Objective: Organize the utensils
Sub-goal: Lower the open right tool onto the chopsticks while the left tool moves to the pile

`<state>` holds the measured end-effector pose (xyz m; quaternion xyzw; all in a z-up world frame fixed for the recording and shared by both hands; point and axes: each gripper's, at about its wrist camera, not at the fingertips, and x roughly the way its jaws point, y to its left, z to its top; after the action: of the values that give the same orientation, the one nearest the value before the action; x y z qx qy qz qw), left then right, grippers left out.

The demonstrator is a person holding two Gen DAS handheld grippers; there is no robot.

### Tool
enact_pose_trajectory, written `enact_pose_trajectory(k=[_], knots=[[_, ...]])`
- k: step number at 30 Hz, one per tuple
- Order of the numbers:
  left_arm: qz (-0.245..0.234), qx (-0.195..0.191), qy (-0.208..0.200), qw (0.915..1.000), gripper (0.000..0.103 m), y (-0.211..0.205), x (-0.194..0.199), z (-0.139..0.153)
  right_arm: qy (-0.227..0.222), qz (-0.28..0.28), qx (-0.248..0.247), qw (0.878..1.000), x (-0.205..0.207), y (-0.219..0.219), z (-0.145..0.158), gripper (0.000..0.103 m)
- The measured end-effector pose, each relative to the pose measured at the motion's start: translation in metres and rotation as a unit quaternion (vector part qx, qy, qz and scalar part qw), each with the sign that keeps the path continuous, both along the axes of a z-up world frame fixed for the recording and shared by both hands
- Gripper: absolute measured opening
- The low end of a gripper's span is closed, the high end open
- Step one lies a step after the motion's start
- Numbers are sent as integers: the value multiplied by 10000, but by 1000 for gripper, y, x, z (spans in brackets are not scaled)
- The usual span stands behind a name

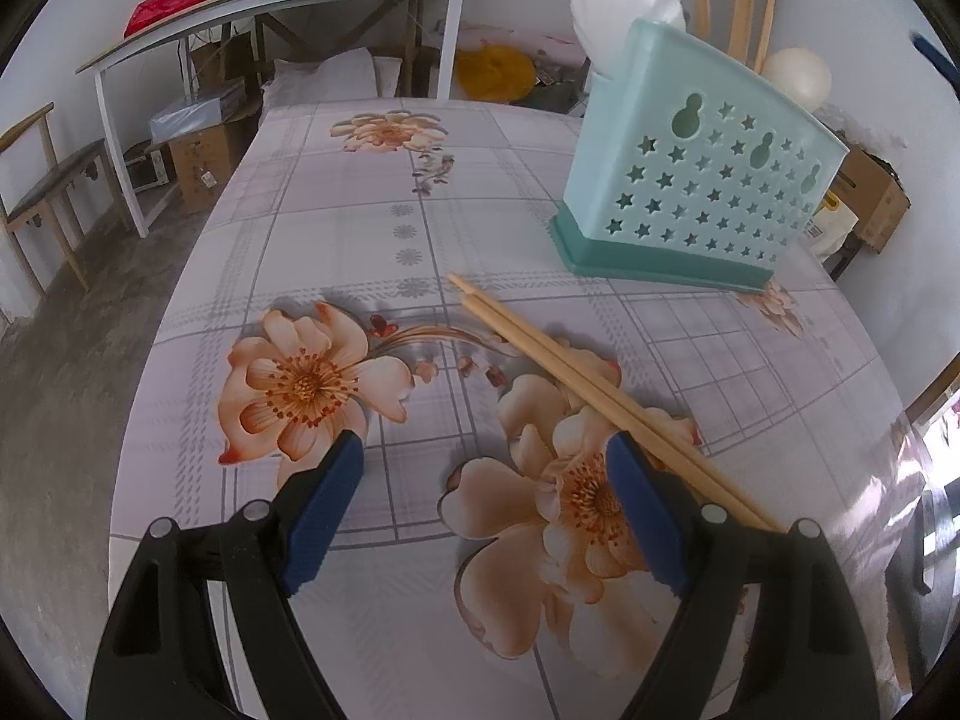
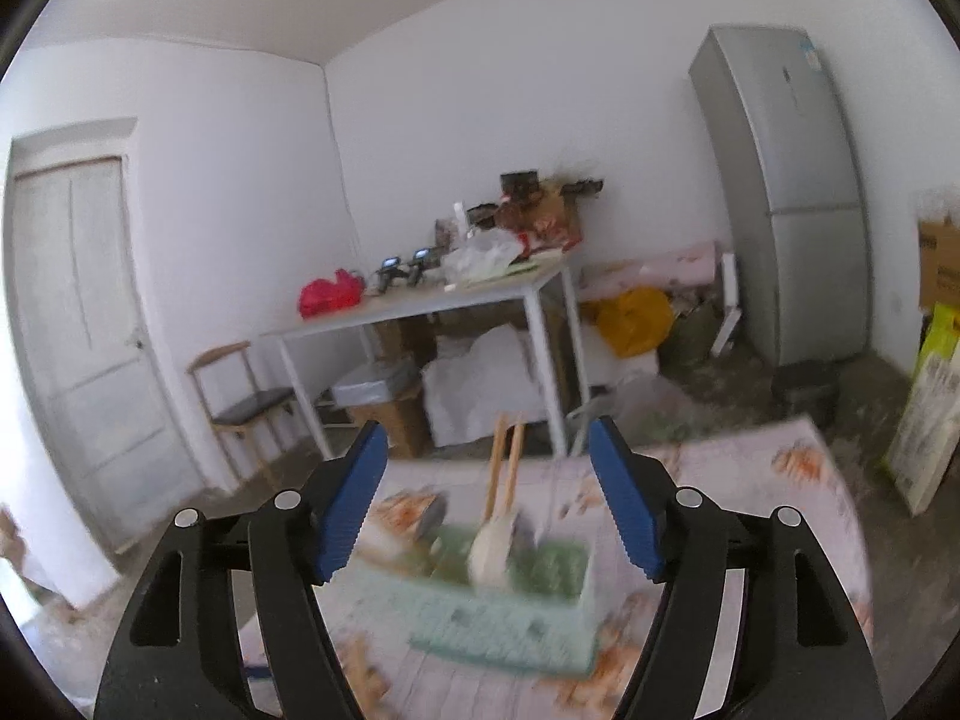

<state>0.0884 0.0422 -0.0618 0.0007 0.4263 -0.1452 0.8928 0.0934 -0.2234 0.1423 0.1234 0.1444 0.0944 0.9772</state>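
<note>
**Chopsticks beside spread fingers, holder beyond**

Blue-padded fingers (image 1: 330, 504) of the left gripper (image 1: 483, 456) stand spread and grasp nothing above the flowered desk (image 1: 336, 228). Two wooden chopsticks (image 1: 576, 378) lie side by side on the desk, passing just outside its right-hand finger and pointing ahead. Ahead and to the right stands a teal utensil holder (image 1: 696, 180) with white spoons (image 1: 624, 6). The right gripper (image 2: 486, 480) is likewise released, the blurred holder between and below its fingers.

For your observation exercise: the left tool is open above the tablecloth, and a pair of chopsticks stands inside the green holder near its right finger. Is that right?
Not quite. The left tool is open, but the chopsticks lie flat on the tablecloth, outside the green holder, as the left wrist view shows.
</note>
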Motion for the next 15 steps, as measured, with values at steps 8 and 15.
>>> enact_pose_trajectory(k=[8, 15], knots=[[-82, -58, -73, 9999, 81, -8, -3, 9, 2440, 1164, 167, 9626, -2, 65, -143, 47], [-109, -95, -151, 9998, 81, -11, -5, 17, 3190, 1687, -127, 9326, 1, 106, -192, 29]])
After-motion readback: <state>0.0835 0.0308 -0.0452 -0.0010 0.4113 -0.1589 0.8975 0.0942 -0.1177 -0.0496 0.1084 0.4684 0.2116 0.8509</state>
